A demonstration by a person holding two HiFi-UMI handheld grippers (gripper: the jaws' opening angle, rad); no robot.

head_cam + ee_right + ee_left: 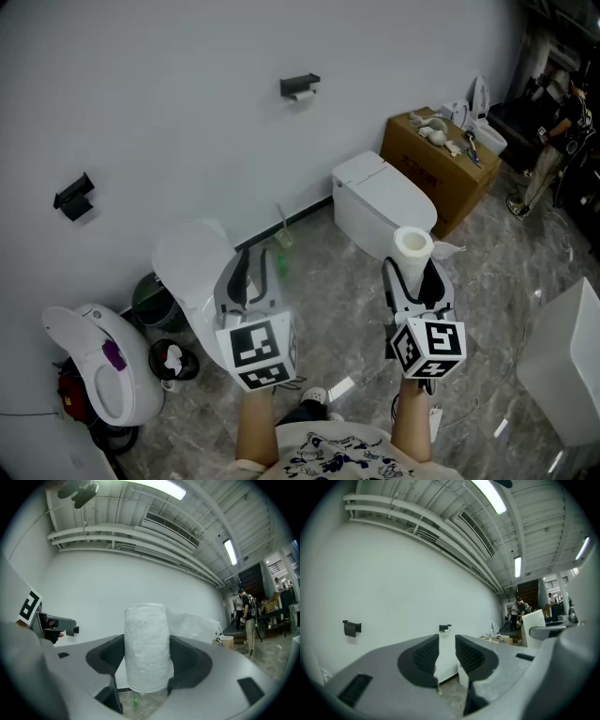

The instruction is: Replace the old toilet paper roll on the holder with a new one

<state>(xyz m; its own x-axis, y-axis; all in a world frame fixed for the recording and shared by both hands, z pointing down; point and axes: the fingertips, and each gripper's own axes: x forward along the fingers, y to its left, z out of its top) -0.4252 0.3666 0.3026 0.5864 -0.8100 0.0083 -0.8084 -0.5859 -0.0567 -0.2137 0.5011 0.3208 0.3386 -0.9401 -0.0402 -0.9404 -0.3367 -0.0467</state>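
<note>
A black wall holder [299,86] carries the small remnant of the old roll [303,96]; the left gripper view has the same holder [445,628] straight ahead, far off. My left gripper [251,270] [447,654] points level at that wall, its jaws a narrow gap apart with nothing between them. My right gripper [412,272] [147,660] is shut on the new toilet paper roll [412,246] [146,644], held upright, a loose tail of paper [197,623] trailing to the right.
A second black holder [73,197] is further left on the wall. A white toilet [380,202] and a cardboard box [436,169] with clutter stand at the right, a dark bin [150,300] and a white appliance [98,366] at the left. People stand far off [248,620].
</note>
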